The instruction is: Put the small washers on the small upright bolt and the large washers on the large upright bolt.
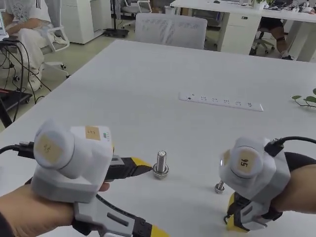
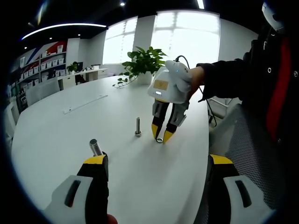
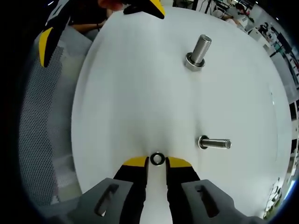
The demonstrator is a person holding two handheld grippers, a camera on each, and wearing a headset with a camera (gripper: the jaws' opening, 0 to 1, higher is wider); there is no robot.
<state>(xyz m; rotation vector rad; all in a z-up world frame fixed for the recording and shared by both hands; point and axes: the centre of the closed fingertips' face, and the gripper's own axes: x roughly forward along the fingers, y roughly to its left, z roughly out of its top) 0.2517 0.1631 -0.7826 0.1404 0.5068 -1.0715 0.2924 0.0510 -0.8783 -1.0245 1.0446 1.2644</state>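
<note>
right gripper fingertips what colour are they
Yellow over black; the right gripper fingertips, pinching a small washer, show best in the right gripper view.

White power strip (image 1: 220,101) on the table (image 1: 148,89) — potted plant (image 2: 144,59) near its edge

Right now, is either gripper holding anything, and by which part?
The right gripper pinches a small washer by its outer edge; the left gripper is open and holds nothing.

White left gripper (image 1: 149,197) and right gripper (image 2: 162,135) bear yellow-tipped black jaws.
</note>
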